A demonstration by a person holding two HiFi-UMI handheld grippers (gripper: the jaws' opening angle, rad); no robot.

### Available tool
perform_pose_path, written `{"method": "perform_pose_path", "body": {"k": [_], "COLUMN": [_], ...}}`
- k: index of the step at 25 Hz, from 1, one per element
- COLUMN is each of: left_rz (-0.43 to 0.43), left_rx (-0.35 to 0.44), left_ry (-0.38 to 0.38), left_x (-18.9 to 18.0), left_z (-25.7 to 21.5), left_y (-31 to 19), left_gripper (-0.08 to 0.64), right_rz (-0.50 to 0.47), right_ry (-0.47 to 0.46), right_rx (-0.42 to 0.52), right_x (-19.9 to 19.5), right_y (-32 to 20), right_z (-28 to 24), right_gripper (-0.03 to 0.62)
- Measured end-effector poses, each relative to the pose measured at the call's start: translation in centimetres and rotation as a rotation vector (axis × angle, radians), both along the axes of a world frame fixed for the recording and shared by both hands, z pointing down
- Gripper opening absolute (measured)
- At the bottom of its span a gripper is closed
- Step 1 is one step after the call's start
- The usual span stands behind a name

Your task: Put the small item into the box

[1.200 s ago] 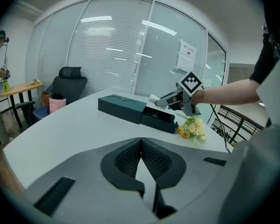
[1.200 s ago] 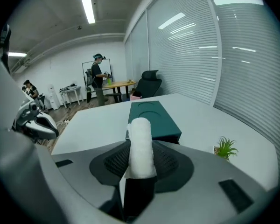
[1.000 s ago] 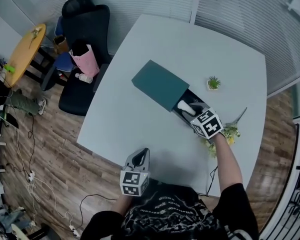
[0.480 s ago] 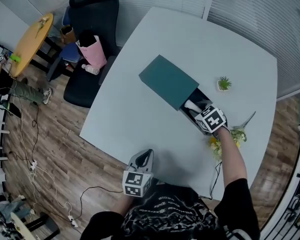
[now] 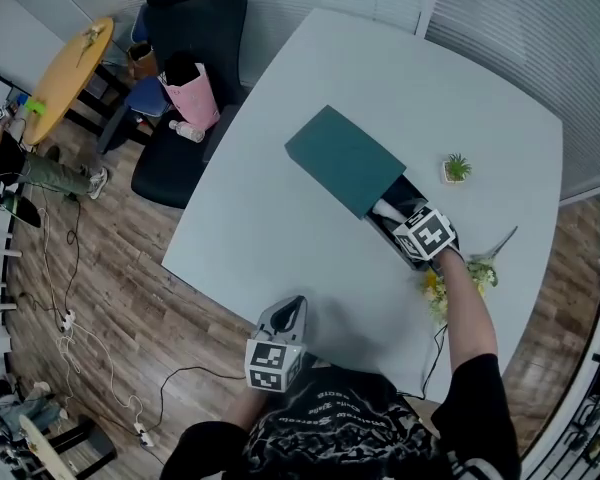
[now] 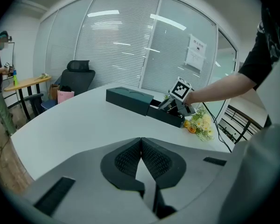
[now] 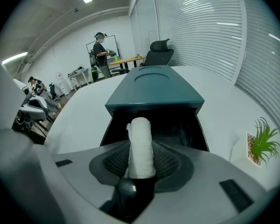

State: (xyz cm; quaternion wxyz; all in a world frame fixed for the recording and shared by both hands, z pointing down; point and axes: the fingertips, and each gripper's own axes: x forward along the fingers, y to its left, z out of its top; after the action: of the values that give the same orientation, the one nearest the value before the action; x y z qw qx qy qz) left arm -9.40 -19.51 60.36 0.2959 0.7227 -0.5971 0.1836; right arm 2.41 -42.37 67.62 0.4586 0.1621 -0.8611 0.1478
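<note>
Right gripper (image 7: 141, 164) has sunk, white roll (image 7: 140, 141) clamped between its jaws.

The small item (image 7: 141, 134) is a white, fuzzy roll (cloth-like, tightly wound), clamped between the pads of the right gripper (image 7: 141, 158), with its free end reaching over the open drawer (image 7: 177, 125). The box (image 5: 345, 160) is a dark teal sleeve lying flat on the desk (image 5: 280, 238), with that black drawer standing out from one end.
</note>
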Motion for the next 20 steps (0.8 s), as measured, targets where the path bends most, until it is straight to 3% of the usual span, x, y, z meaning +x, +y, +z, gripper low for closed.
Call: {"method": "perform_pose_path", "body": {"k": [6, 15, 20], "left_rz": [0.008, -0.001, 0.019], "left_rx": [0.008, 0.02, 0.04], "left_ry": [0.022, 0.032, 0.043], "left_x": [0.7, -0.1, -0.1], "left_z": [-0.4, -1.0, -1.2], "left_y": [0.3, 0.7, 0.5], "left_gripper": [0.02, 0.019, 0.019], "right_rz": [0.032, 0.093, 0.15], "right_ry": [-0.027, -0.039, -0.114], "right_rx": [-0.015, 0.037, 0.063], "right_x": [0.1, 0.4, 0.0], "right_y": [0.5, -0.1, 0.0], "right_z": [0.0, -1.7, -4.0], "right_gripper": [0.178, 0.247, 0.247]}}
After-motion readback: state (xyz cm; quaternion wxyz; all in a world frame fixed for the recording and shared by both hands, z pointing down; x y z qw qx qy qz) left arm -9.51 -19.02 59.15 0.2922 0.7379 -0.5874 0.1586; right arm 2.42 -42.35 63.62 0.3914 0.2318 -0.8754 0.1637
